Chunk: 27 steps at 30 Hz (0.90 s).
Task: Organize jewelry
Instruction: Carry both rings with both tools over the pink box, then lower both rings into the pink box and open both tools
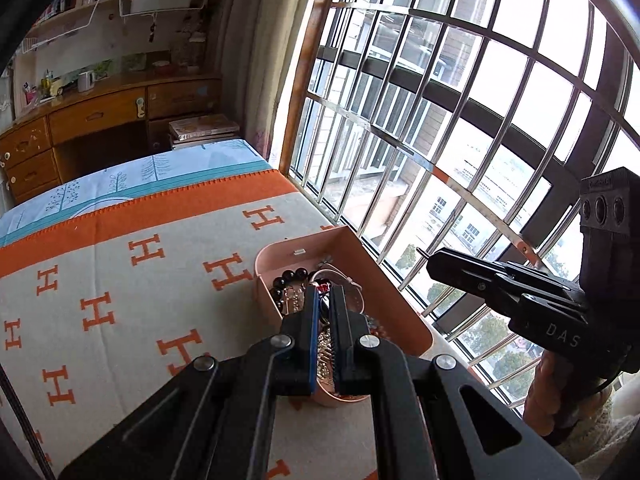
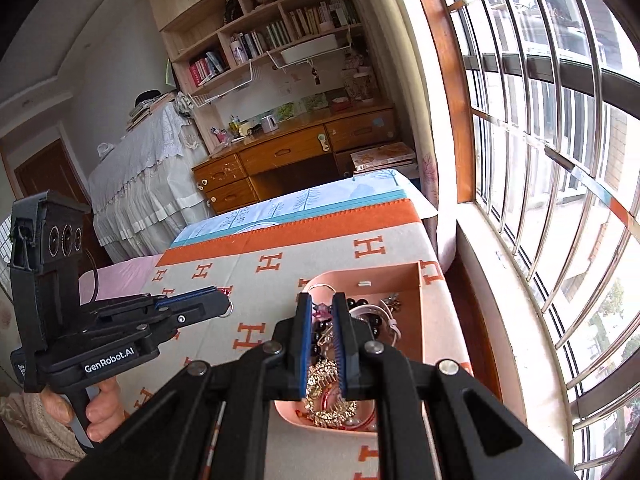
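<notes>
My left claw, at the frame's left, pinches a small ring; my right claw hovers nearly closed, holding nothing, above the pink tray of jewelry.

Left gripper is held up off the surface, pointing obliquely down, jaws pressed nearly together, a small ring-like bit showing at the tip. A hand wraps its handle from below, cream knit sleeve at the wrist. Right gripper is also raised and angled down, jaws closed to a thin gap, nothing visibly between them. The other hand grips its handle.
</notes>
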{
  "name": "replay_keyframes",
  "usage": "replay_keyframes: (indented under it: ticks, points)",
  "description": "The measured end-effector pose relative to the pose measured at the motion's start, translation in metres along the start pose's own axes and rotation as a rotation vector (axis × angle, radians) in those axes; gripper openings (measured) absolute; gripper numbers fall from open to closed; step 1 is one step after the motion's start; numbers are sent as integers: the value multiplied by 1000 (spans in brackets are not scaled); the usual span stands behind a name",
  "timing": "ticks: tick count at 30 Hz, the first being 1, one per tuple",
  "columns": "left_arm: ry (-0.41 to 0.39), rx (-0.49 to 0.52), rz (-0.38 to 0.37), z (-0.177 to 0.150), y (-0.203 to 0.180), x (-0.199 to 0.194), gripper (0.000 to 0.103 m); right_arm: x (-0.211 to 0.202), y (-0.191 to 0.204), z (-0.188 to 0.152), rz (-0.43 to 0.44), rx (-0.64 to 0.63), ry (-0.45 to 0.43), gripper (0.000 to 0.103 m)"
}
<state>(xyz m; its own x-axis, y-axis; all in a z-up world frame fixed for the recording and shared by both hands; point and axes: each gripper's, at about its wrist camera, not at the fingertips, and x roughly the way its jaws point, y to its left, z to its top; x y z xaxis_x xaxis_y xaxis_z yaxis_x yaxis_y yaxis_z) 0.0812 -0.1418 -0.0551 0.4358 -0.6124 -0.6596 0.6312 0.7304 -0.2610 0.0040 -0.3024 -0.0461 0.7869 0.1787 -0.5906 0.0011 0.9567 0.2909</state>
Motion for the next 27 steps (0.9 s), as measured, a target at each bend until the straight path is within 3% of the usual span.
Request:
replay_keyframes:
  ticks: [6,10,13,15,19,21,27]
  points:
    - [95,19,-20,-9,-23,36,3,6,-14,-18,-20,14,90,10]
    - [113,29,2,-15,-26,42,6,15,-17,-23,-47,7,129,10]
    - [116,33,21,-17,-26,41,32,20,-19,-26,-49,19,144,12]
    - [94,35,43,-18,-27,36,56,21,-20,-26,-51,23,142,16]
    - [52,41,91,-18,-28,24,65,18,-22,-27,-27,49,127,24]
    - [43,25,108,-18,-26,18,74,17,-23,-28,-8,65,125,24]
    - [11,-18,204,-20,-18,-8,89,15,-14,-24,23,69,130,24]
